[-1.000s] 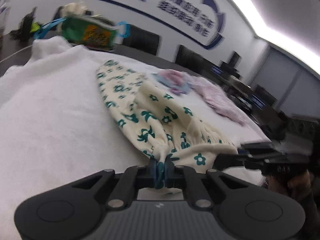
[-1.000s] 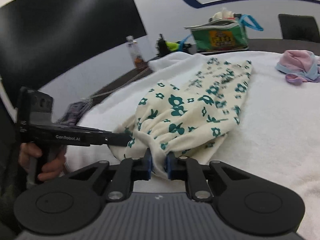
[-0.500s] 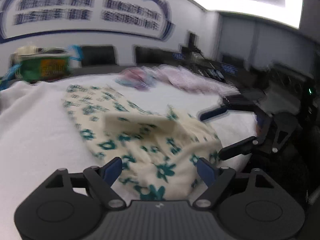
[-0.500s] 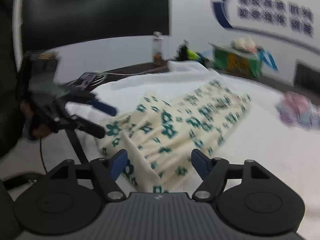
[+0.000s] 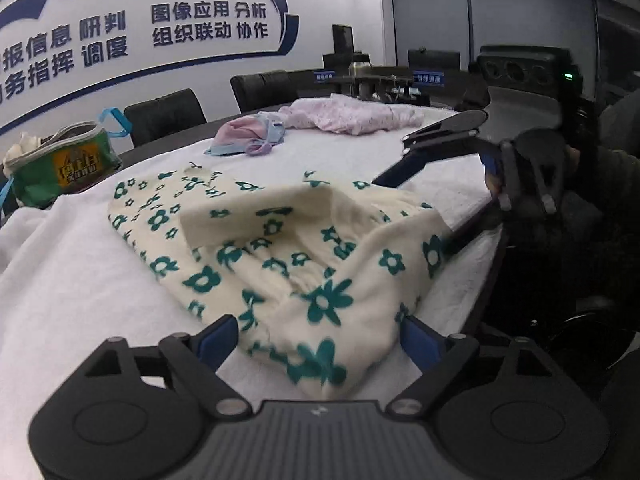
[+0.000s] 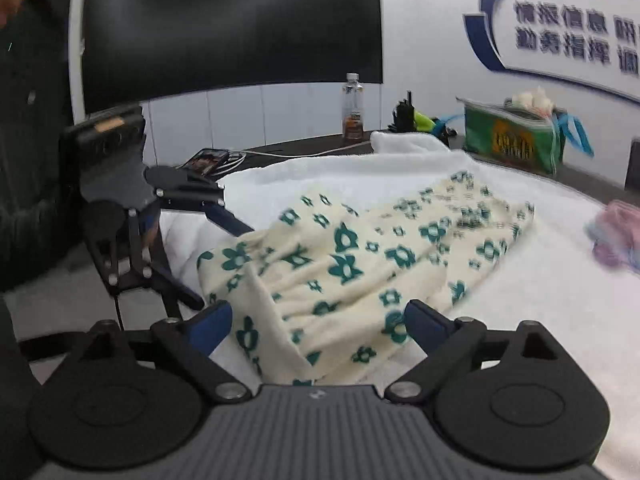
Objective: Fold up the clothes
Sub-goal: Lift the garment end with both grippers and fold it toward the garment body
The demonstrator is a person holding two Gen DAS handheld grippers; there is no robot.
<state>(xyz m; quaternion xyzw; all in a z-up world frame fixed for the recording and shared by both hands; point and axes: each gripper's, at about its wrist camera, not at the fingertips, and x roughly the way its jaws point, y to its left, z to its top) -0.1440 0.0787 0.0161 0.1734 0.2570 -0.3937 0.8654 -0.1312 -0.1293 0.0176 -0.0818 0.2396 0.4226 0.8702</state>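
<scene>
A cream garment with green flowers (image 5: 280,248) lies folded on the white towel-covered table (image 5: 60,288); its near end hangs at the table's front edge. It also shows in the right wrist view (image 6: 360,260). My left gripper (image 5: 318,338) is open and empty, with the garment's near corner lying between its fingers. My right gripper (image 6: 318,322) is open and empty over the other near corner. Each gripper shows in the other's view, the right one (image 5: 460,184) and the left one (image 6: 200,236), both open beside the garment.
A pink garment (image 5: 352,114) and a small pink-blue bundle (image 5: 248,140) lie at the far side. A green bag (image 5: 60,164) stands at the table's far left. A bottle (image 6: 353,108) and a phone (image 6: 208,159) sit on the dark table beyond. Chairs line the wall.
Both grippers were shut on the garment's near edge a second ago; they have opened, let it go and drawn back a little. The garment now lies at rest on the towel.
</scene>
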